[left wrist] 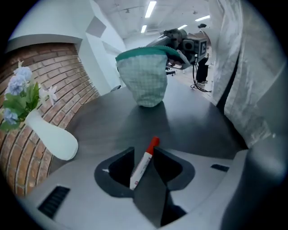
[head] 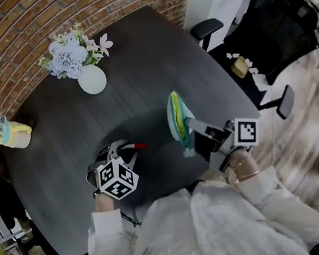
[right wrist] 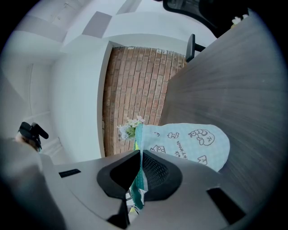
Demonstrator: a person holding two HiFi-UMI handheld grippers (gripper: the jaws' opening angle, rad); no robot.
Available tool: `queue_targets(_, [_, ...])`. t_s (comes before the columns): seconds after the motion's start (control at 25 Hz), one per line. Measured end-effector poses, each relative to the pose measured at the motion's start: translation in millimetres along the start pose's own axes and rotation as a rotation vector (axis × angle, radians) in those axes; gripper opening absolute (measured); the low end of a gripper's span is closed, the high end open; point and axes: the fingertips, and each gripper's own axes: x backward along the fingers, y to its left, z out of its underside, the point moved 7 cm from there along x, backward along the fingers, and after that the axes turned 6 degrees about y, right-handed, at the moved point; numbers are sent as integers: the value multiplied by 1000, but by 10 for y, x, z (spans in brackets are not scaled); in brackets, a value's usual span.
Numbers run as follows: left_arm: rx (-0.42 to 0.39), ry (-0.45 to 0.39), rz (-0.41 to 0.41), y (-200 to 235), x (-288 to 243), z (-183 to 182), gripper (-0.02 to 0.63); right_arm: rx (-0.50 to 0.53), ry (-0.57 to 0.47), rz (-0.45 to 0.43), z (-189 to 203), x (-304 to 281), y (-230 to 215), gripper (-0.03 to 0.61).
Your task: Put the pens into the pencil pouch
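One pen (left wrist: 143, 165) is in play, and it lies on the dark desk (head: 138, 67) directly between the jaws of the left claw (left wrist: 144, 150). That claw is released: its jaws stand apart on either side of the pen and do not press on it. In the left gripper view the pen's long axis runs on a slant across the gap. Its white tail sits low toward the left jaw and its red cap (left wrist: 154, 142) sits higher, just beside the tip of the right jaw. The jaws would therefore meet the barrel at an angle rather than square across it, and closing may roll or twist it a little. The pouch (right wrist: 189, 143) is off in the direction the cap points, at the upper middle of that view and to the right of the pen in the head view, well apart from it. The right claw (right wrist: 138, 155) is clenched on the pouch's teal zipper edge and holds it up on edge over the desk, the printed body reaching away from the jaws. The mouth seems to face up, though its width cannot be told. The left claw is plainly the nearer one to the pen, and the right is taken up with the pouch.
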Motion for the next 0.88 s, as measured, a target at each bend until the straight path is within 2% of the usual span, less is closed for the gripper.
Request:
queue_targets(0.2, [-155,134,68,-34,-124,17,120,4,0,-2,19,-17,7,21])
queue_targets(0.52, [-256,216,164,-30,-274,-93,112,-1,-4,9,62,-4,-8,21])
queue_targets(0.72, [-209,214,261,-16,-290,-68,78,-7,-3,13,91,-6,8,21])
queue_targets(0.88, [-238,219,260,-38,-285,-83,66,-6,-4,19,101,13,11,21])
